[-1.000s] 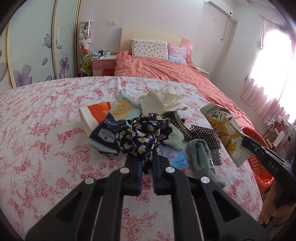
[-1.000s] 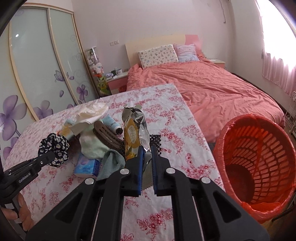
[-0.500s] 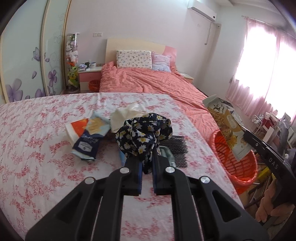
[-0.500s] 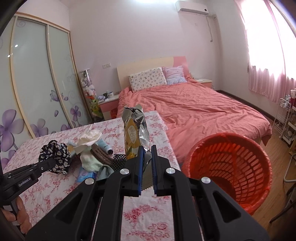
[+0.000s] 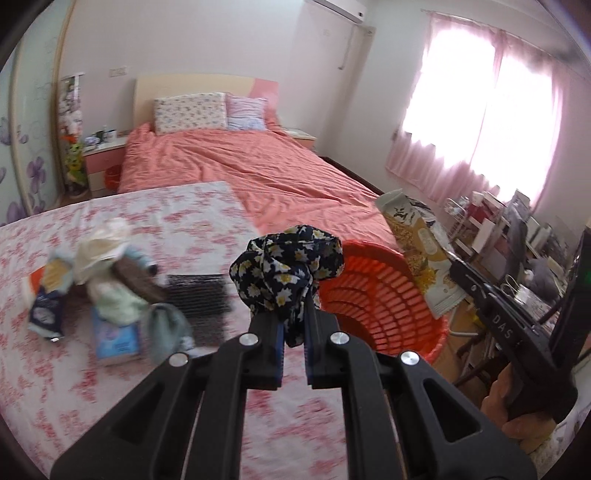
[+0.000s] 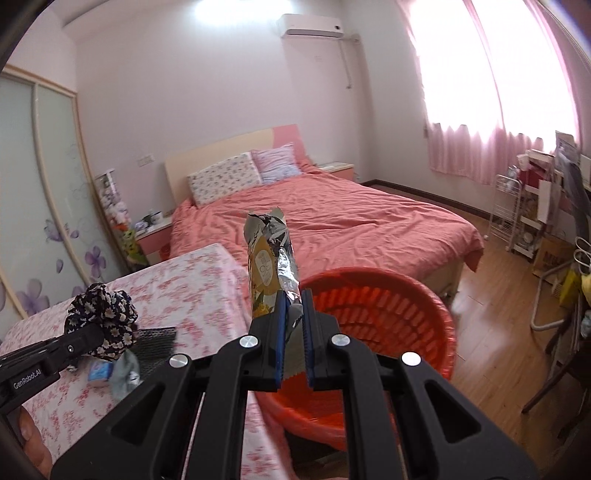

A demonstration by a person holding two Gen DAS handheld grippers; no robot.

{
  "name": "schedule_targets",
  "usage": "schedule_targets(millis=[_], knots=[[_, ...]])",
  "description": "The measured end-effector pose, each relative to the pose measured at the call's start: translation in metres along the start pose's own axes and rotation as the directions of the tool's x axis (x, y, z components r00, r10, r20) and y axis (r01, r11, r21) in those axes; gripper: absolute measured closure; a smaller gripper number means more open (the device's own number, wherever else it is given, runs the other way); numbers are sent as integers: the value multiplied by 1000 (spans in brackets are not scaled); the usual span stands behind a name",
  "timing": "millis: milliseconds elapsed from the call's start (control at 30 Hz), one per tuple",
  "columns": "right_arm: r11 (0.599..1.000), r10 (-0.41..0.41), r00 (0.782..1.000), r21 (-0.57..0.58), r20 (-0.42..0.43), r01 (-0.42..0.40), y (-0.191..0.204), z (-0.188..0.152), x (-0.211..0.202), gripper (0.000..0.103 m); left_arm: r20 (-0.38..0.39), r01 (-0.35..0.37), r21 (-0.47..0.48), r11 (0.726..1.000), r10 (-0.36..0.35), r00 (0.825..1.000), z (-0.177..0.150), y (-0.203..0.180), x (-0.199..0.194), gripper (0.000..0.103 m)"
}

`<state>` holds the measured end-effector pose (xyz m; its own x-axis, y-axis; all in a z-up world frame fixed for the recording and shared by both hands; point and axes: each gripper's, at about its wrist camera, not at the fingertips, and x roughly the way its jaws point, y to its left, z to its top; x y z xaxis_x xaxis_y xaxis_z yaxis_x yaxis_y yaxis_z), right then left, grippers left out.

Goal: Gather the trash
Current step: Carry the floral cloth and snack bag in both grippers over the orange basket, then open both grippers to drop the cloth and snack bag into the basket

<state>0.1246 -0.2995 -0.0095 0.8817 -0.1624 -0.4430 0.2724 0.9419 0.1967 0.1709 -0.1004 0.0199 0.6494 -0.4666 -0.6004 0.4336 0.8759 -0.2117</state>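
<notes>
A bed (image 6: 332,221) with a coral cover fills the far middle of the room, two pillows (image 6: 225,181) against its headboard (image 5: 199,83). Left of it stand a nightstand (image 5: 101,155) with cups and a wardrobe (image 6: 40,192) with purple flowers on frosted doors. On the right, pink curtains (image 6: 491,155) glow at the window above a wood floor (image 6: 491,325), a white cart (image 6: 517,218) stands by cluttered shelves, and an air conditioner (image 6: 310,26) hangs high on the far wall.

Right gripper (image 6: 293,325) clamped on crumpled yellow foil snack wrapper (image 6: 269,258).
Wrapper upright before the red slatted plastic basket (image 6: 399,317); left gripper (image 6: 79,341) grips dark floral fabric scrunchie (image 6: 101,315) over pink floral tablecloth (image 6: 192,291).
</notes>
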Motion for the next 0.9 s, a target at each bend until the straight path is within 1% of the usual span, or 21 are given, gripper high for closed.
schedule_targets(millis=[167,267,367,500,600,633,667,700,733,767,800,867,900], knots=[[998,-48,999,40,5,48,-23,2,6,94,-36,88,48,995,-86,996,11,-46,42,94],[995,-65,998,74,5,64,-38,1,12,94,-59,125,70,990,-121,991,12,-65,67,94],[993,-67,998,102,-3,67,-48,0,18,94,-90,150,89,985,-142,986,12,-78,91,93],[988,-65,998,138,-27,68,-59,-2,33,94,-123,158,103,982,-145,982,13,-88,120,92],[985,-45,998,164,-49,52,-67,-4,43,94,-145,144,102,984,-128,981,13,-88,138,86],[984,-37,998,172,-55,46,-68,-4,45,93,-151,135,99,986,-119,981,14,-86,144,81],[982,-26,997,184,-69,38,-69,-6,51,93,-159,130,96,987,-114,981,14,-84,149,72],[981,-15,996,194,-82,31,-71,-7,54,90,-163,118,93,989,-102,981,14,-81,153,67],[979,-8,996,200,-94,27,-73,-6,56,88,-164,103,90,991,-87,983,13,-78,156,60],[979,-6,994,203,-106,28,-74,-8,58,79,-165,94,87,992,-79,983,13,-74,157,57],[979,-10,993,201,-114,32,-75,-9,58,68,-166,86,85,993,-71,984,12,-70,158,56],[982,-20,993,185,-115,41,-74,-10,55,58,-166,60,83,995,-45,985,10,-59,158,51],[984,-32,993,171,-115,51,-72,-13,51,55,-163,46,84,995,-32,986,8,-56,155,50]])
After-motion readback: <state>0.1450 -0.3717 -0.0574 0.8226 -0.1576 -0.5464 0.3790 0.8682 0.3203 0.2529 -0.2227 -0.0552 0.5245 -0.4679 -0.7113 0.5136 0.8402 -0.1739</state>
